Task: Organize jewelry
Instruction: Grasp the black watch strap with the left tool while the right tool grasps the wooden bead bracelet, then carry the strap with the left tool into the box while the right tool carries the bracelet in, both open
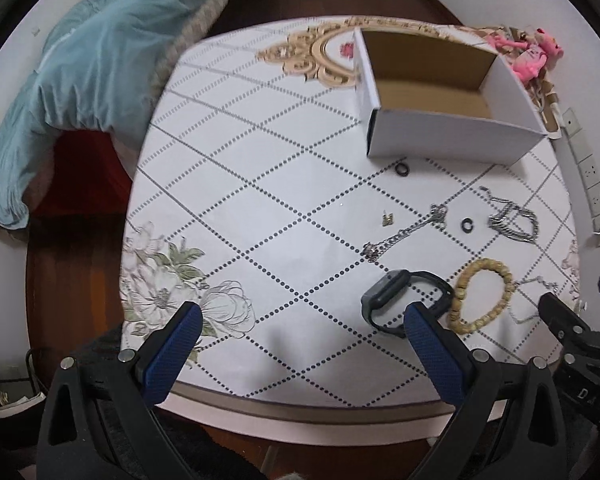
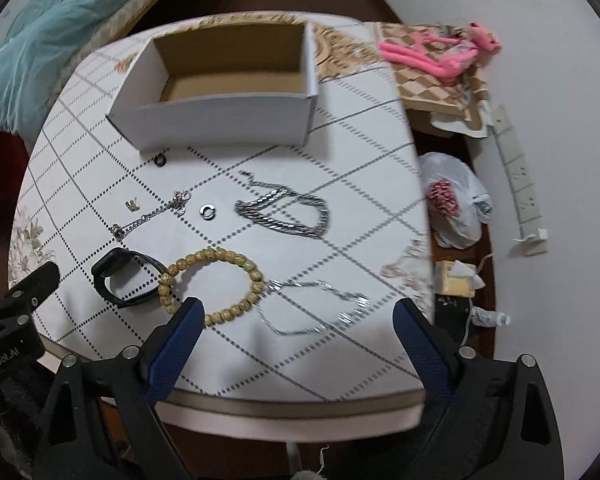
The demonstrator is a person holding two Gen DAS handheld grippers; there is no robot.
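Note:
An open white cardboard box [image 1: 440, 136] [image 2: 220, 124] stands at the far side of the table. Jewelry lies in front of it: a black watch [image 1: 404, 300] [image 2: 124, 276], a wooden bead bracelet [image 1: 480, 296] [image 2: 212, 284], a thick silver chain [image 2: 284, 212] [image 1: 512, 220], a thin silver necklace [image 2: 316, 312], a thin chain with a pendant [image 1: 404, 232] [image 2: 152, 212], two small rings [image 1: 403, 168] [image 2: 207, 211] and a small gold earring [image 1: 387, 219] [image 2: 132, 205]. My left gripper [image 1: 300, 320] is open and empty near the table's front edge. My right gripper [image 2: 296, 316] is open and empty over the thin necklace.
The table [image 1: 260, 200] has a diamond-patterned cloth. A teal blanket [image 1: 80, 80] lies on a bed at left. A pink plush toy [image 2: 440, 56] lies at the back right. A plastic bag [image 2: 456, 200] and a power strip [image 2: 520, 176] lie on the floor at right.

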